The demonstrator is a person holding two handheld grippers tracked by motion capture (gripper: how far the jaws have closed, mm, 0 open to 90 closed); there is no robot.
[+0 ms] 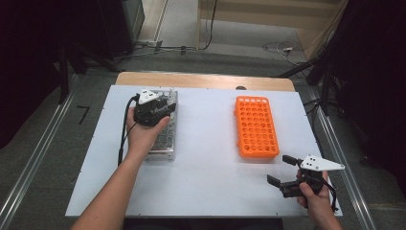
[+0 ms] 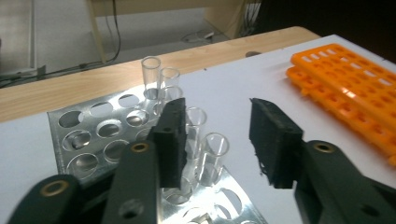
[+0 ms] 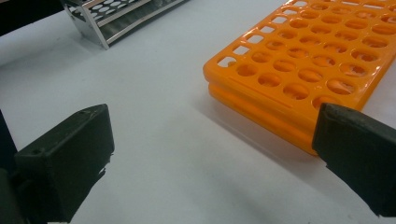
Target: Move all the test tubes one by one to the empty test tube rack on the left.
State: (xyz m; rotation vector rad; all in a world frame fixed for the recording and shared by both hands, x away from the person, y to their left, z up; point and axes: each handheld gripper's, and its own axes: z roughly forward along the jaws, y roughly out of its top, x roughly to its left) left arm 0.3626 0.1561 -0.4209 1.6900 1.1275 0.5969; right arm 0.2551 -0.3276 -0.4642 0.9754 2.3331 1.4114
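Left gripper [image 2: 219,140] centre frame, jaws part open, nothing held, over metal rack [image 2: 88,135] beside glass tubes [image 2: 194,123]. Right gripper [image 3: 210,154] lower frame, wide open, empty, near orange rack [image 3: 317,60].

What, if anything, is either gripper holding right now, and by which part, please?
Nothing is held. The left gripper stands open above the metal rack beside clear tubes, pads touching none. The right gripper is open over the white table.
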